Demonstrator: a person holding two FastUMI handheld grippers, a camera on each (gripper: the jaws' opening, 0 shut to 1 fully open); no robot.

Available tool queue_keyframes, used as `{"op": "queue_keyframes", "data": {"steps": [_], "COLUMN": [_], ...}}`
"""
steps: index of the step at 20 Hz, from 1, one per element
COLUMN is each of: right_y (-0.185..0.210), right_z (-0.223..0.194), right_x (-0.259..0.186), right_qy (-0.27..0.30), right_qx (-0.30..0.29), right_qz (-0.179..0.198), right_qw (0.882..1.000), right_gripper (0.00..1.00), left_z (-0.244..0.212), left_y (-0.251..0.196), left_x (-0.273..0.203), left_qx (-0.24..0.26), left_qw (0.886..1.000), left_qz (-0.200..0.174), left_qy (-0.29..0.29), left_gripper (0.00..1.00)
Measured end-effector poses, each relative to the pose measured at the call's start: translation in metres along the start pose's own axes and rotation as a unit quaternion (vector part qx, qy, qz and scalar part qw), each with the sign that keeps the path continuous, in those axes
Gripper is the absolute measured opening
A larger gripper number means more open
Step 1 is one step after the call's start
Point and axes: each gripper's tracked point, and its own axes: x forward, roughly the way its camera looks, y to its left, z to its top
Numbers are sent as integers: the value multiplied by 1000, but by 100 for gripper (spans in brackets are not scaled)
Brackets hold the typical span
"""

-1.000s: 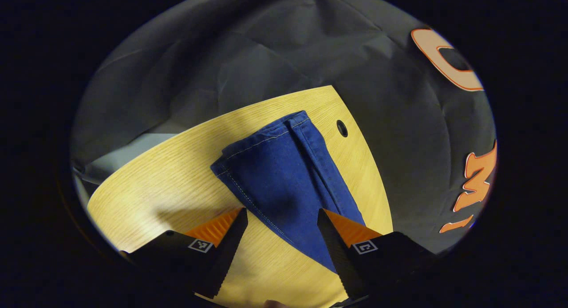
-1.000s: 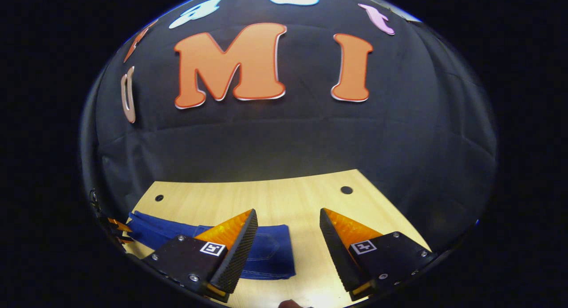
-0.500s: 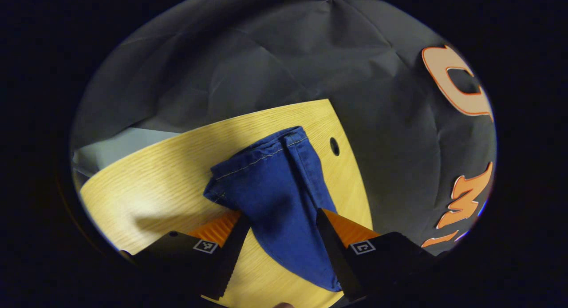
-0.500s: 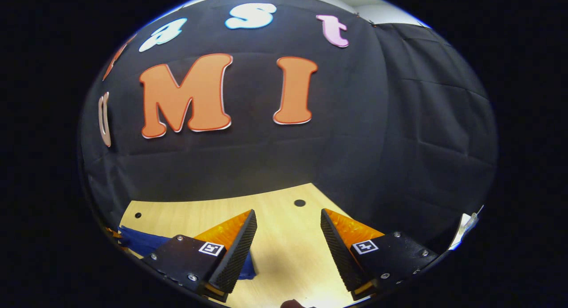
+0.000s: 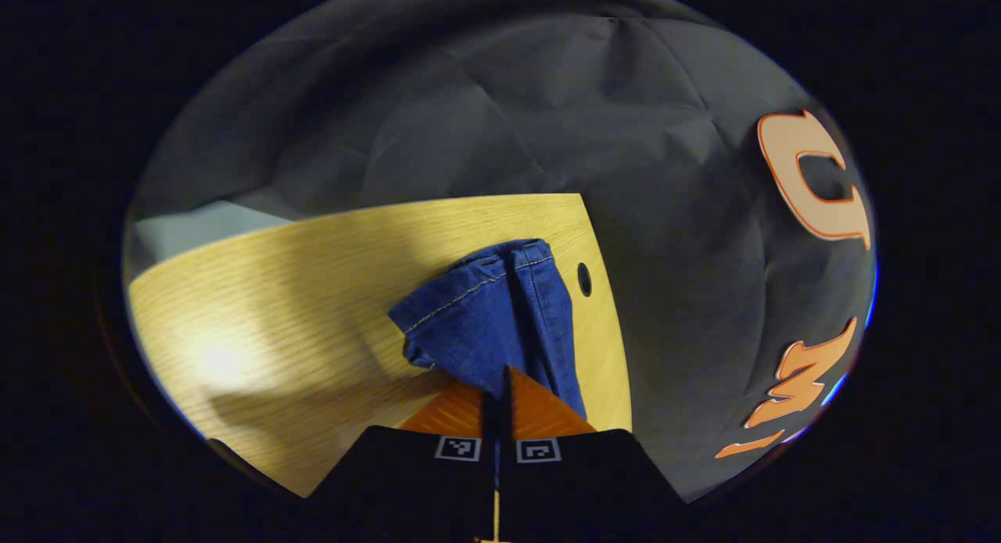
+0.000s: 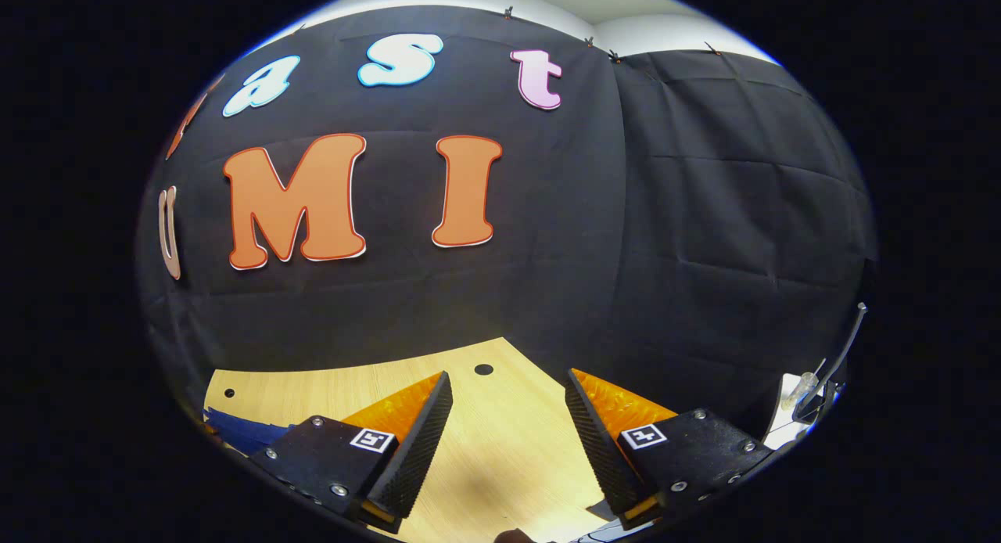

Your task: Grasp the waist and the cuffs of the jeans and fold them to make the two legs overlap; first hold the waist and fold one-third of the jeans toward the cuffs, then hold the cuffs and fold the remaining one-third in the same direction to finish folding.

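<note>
In the left gripper view the blue jeans [image 5: 493, 316] lie bunched on the wooden table [image 5: 313, 293], their stitched cuff hems at the far end. My left gripper [image 5: 497, 382] is shut on the near fold of the jeans legs, both fingers pressed together on the denim. In the right gripper view my right gripper [image 6: 508, 418] stands open above the table [image 6: 500, 449], with nothing between its fingers. A small blue corner of the jeans [image 6: 235, 429] shows at the lower left, behind its left finger [image 6: 414, 433].
A round hole [image 5: 584, 278] sits in the table near its far right edge, beside the cuffs. Another hole [image 6: 483, 368] and a smaller one [image 6: 228, 392] show in the right gripper view. The black cloth wall stands right behind the table.
My left gripper has closed on the jeans legs, and the cloth has bunched up. The right gripper has swung right, away from the jeans, and stays open.
</note>
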Motion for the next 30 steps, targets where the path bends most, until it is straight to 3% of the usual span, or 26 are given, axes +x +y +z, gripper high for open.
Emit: {"op": "queue_keyframes", "data": {"steps": [1,11,21,24,28,29,30], "right_y": [2,28,64,65,57,55,52], "right_z": [4,5,-14,-16,-18,-19,-21], "right_x": [-1,15,32,37,46,48,50], "right_qy": [-7,-15,8,11,16,17,18], "right_qx": [1,20,37,48,66,68,70], "right_qz": [7,98,176,186,191,192,192], "right_qw": [1000,995,984,981,979,979,979], "right_gripper": [90,90,90,90,90,97,97], "left_z": [2,-9,-95,-135,-165,-175,-184], "left_y": [-9,-124,-272,-308,-330,-337,-345], "left_x": [13,-74,-111,-107,-101,-97,-95], "left_qx": [19,132,222,259,276,283,289], "left_qw": [1000,986,960,949,944,942,940], "left_qz": [-8,-77,-163,-176,-180,-180,-179], "left_qy": [-7,-64,-39,-26,-3,0,3], "left_gripper": [2,2,2,2,2,2,2]}}
